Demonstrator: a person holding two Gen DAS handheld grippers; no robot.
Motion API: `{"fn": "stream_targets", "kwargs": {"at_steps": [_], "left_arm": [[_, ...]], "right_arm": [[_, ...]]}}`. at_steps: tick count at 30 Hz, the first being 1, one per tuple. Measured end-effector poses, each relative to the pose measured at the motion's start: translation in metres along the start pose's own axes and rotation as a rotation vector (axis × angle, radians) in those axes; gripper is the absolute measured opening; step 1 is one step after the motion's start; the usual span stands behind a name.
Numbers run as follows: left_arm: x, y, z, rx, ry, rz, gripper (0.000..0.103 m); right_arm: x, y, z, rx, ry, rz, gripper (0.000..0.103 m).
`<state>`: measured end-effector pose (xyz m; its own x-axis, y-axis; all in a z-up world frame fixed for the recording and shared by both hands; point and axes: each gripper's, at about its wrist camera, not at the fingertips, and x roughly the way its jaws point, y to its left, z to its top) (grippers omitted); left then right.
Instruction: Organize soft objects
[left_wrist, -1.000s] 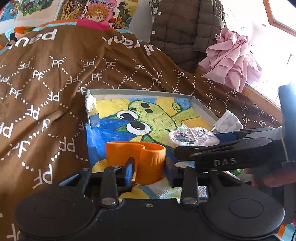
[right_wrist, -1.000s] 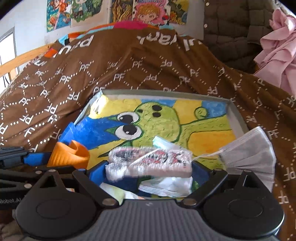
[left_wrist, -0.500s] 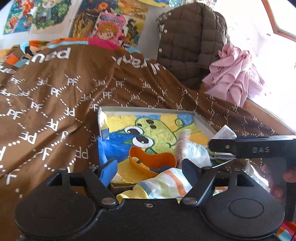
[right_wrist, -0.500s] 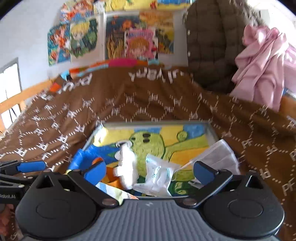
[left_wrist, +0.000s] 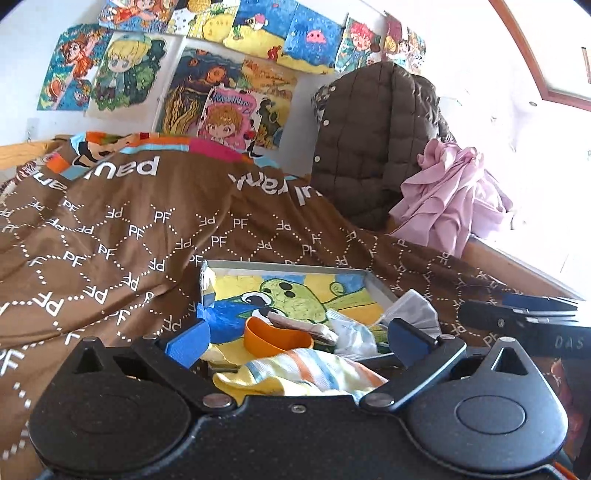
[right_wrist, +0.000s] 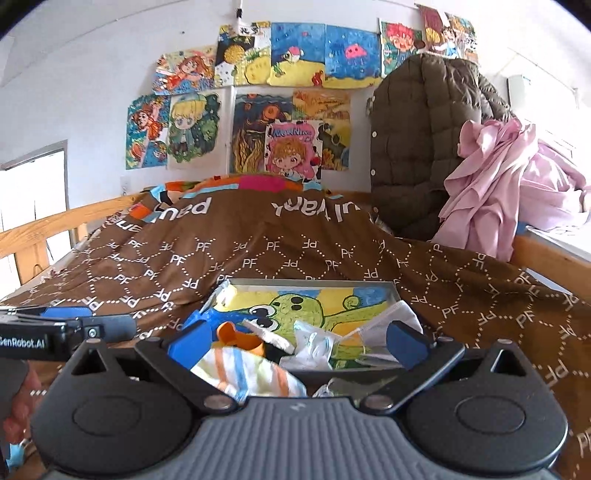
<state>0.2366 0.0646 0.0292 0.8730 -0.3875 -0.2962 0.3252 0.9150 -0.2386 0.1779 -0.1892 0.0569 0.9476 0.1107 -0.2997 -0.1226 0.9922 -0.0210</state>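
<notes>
A shallow grey tray (left_wrist: 284, 264) with a green cartoon picture on its floor lies on the brown blanket. At its near end lie an orange soft cup (left_wrist: 273, 338), a patterned packet (left_wrist: 303, 325), a striped cloth (left_wrist: 295, 376) and a grey face mask (left_wrist: 410, 310). My left gripper (left_wrist: 299, 341) hovers just before the tray, its jaws opening wide, nothing pressed between them. My right gripper (right_wrist: 299, 343) stands open beside it, over the striped cloth (right_wrist: 243, 373), a clear packet (right_wrist: 314, 343) and the mask (right_wrist: 399, 317).
The brown blanket (left_wrist: 110, 240) covers the whole bed. A brown padded jacket (left_wrist: 369, 129) and a pink garment (left_wrist: 450, 199) hang at the far right. A wooden rail (right_wrist: 55, 229) runs along the left. Drawings cover the back wall.
The left gripper let go of the orange cup and the right one released the patterned packet. Both opened wide, drew back from the tray and rose.
</notes>
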Motion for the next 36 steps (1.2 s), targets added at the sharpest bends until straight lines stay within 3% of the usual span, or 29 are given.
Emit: {"fn": "stream_targets", "kwargs": {"at_steps": [14,36], "left_arm": [[-0.079,-0.044,-0.035,0.071,0.028,0.06,0.102],[-0.126,-0.065,-0.068,0.107,0.131,0.162,0.102]], "right_arm": [[-0.065,0.009,-0.053,0.0,0.044,0.002,0.103],[-0.105,0.023,-0.086,-0.035,0.094,0.055,0.103]]}}
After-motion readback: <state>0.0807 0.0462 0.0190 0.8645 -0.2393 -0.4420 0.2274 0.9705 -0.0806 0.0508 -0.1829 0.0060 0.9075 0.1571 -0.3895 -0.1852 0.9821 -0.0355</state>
